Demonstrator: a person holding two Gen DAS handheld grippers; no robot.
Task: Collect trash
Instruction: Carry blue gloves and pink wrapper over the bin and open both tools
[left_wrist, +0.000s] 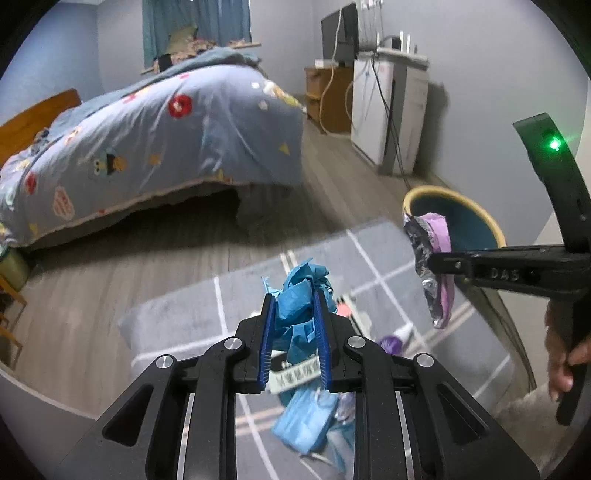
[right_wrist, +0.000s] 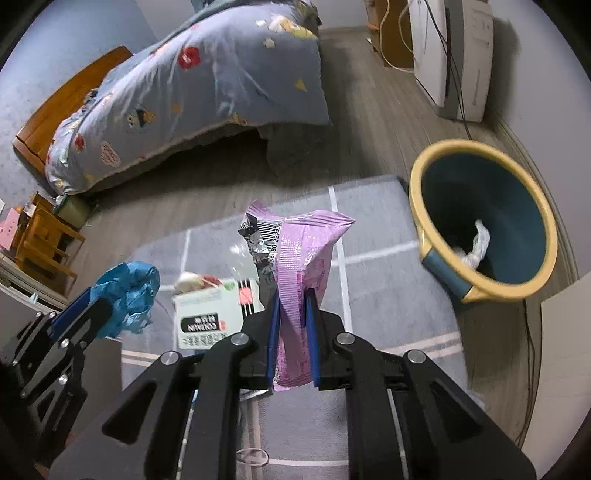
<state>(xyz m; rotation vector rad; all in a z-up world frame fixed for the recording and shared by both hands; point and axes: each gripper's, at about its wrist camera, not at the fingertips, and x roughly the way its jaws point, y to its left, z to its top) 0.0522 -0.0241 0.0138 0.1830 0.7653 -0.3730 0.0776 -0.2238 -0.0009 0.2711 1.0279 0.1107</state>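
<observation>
The left gripper (left_wrist: 294, 325) pinches a crumpled blue paper wad (left_wrist: 301, 295) between its blue pads. The right gripper (right_wrist: 291, 328) pinches a purple snack wrapper (right_wrist: 301, 254) near its lower end, so most of the wrapper stands free above the jaws. Both pieces hang clear of the grey rug (right_wrist: 380, 280).

Step in hand, as judged: carry both pieces to the trash bin (right_wrist: 417, 192) and release them inside.

- The bin has a yellow rim and a dark interior. It stands tilted at the rug's far right corner, mouth turned toward the grippers, with a white scrap (right_wrist: 478, 243) already inside.
- Bring each gripper over the mouth before spreading its jaws. The wrapper is light and floppy, and probably drifts if released high or outside the rim.
- Deliver the right gripper first, since it is nearer the bin. Hold the left gripper back so the two do not crowd one opening.
- Keep the pinch firm until each piece is past the rim.

Edges and room:

- The rug between the grippers and the bin is open.
- A white carton (right_wrist: 207, 314) and blue scraps (left_wrist: 306, 417) lie on the rug below the grippers. Stay above them.
- A wall and a dark cable (right_wrist: 532, 350) run close behind the bin. Approach from the rug side.
- The bed (right_wrist: 207, 85) lies well apart across bare floor.
</observation>
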